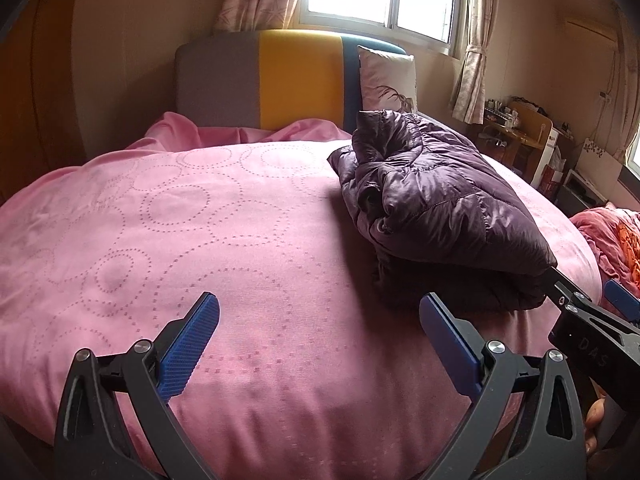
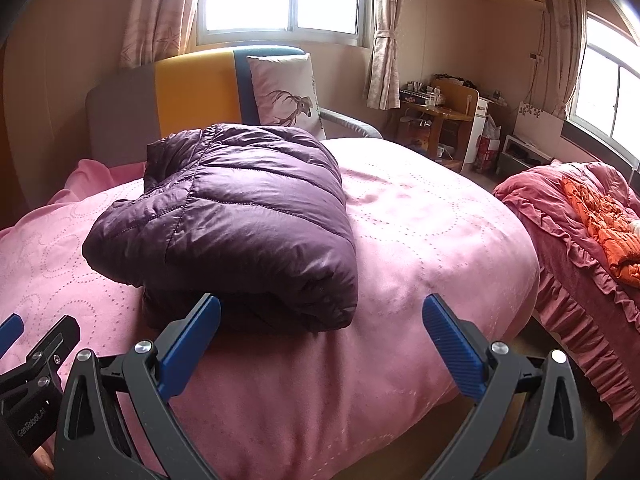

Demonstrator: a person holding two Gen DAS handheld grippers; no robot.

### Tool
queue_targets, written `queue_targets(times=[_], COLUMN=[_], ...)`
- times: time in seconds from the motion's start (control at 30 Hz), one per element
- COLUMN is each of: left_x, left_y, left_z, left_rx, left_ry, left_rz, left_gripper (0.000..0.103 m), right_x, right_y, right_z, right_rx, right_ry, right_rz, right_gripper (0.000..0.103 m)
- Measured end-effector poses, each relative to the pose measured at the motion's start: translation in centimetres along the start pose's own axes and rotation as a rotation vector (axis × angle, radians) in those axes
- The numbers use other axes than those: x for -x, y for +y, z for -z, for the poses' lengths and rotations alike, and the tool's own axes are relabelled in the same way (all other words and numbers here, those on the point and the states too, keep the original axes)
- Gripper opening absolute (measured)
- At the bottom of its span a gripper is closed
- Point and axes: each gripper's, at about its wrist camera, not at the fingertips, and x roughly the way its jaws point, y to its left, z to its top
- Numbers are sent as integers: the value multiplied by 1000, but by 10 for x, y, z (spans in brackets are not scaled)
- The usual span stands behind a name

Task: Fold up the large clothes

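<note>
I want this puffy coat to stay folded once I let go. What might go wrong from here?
1. The purple down jacket sits as a bulging bundle; with both the left gripper and the right gripper open and off it, it may spring open.
2. It lies on a soft pink bedspread near the bed's front edge, so a nudge might tip it off.

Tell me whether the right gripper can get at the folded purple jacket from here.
Probably yes: the right gripper is open, the purple jacket lies just ahead on the pink bedspread, and nothing sits between them.
</note>
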Motion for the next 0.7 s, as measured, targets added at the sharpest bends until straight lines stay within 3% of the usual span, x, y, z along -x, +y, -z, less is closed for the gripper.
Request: queue_targets(times=[0.7], left_x=[1], left_y=[4], left_z=[1], left_rx=[11], left_ry=[2], left_rz=[-11], left_gripper=[99], right_x=[-2], right_y=[2], right_z=[5], right_rx=[-18], right_ry=[10], right_rz=[-21], right_gripper=[101])
